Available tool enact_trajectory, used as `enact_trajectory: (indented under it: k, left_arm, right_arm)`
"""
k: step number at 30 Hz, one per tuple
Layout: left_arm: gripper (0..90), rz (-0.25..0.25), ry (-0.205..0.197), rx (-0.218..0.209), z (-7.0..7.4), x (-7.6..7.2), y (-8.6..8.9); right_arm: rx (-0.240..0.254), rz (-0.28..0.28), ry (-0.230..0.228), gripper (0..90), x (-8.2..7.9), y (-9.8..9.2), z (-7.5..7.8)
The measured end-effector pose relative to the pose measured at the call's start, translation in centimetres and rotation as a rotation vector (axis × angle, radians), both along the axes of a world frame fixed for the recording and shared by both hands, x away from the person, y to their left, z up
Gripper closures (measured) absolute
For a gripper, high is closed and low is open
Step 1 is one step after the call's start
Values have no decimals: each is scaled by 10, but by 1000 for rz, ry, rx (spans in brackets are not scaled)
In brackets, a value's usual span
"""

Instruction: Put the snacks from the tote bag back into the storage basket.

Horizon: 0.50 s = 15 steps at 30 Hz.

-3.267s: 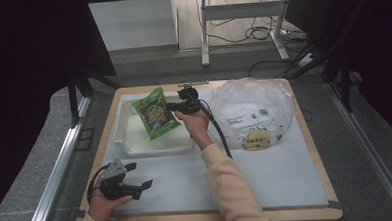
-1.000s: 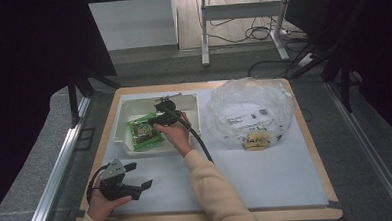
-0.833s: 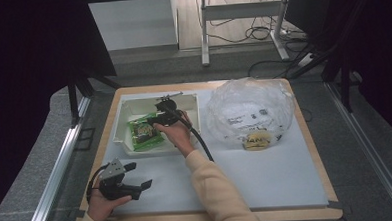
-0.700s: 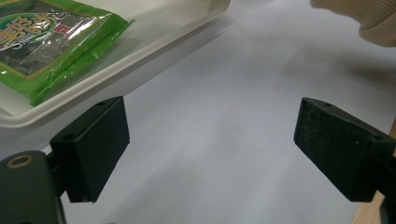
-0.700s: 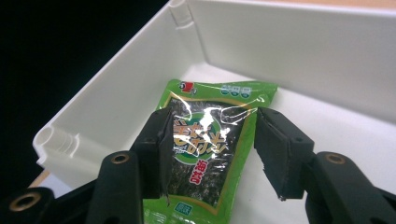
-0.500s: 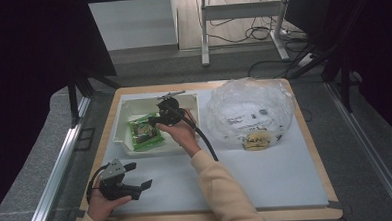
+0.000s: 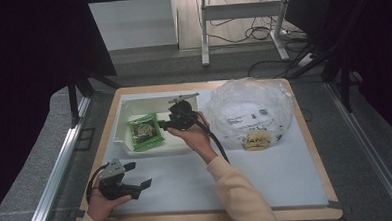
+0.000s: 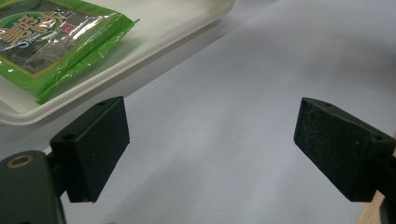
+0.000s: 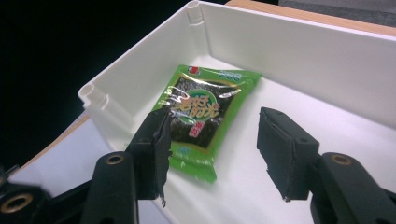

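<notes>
seaweed snack packet (image 7: pixel 146 131) flat in white tray (image 7: pixel 133 105), right gripper (image 7: pixel 164 125) above, jaws just opening, empty, crumpled clear plastic bag (image 7: pixel 249 113) beside tray, left gripper (image 7: pixel 136 176) on bench (image 7: pixel 267 177), jaws spread

It looked like a lab: a dark-curtained recording bay around the tabletop (image 7: pixel 287 186), with loose cables (image 7: pixel 261 35) at upper right.

Your high view looks down on the whole table (image 7: pixel 287 176); both gripper views sit close, sharing the tray (image 9: pixel 299 42) and packet (image 8: pixel 42 42).
</notes>
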State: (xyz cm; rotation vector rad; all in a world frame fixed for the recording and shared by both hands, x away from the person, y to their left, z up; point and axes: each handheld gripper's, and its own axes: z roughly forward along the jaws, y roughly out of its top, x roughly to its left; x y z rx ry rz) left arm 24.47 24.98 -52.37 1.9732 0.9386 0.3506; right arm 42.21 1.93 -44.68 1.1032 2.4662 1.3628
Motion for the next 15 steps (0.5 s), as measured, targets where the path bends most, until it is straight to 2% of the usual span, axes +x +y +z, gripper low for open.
enact_trajectory:
  k: [8,13,14,15]
  left_arm:
    - [105,2,0,2,0,0,0]
    - [105,3,1,5,0,-1,-1]
    - [105,6,3,2,0,0,-2]
    - [105,6,3,2,0,0,-2]
  right_arm:
    - [-9,-15,-28,451,-18,-34,5]
    - [-16,-35,-40,451,-32,-62,1]
    - [-12,-45,-47,451,-38,-73,0]
    - [-12,-45,-47,451,-38,-73,0]
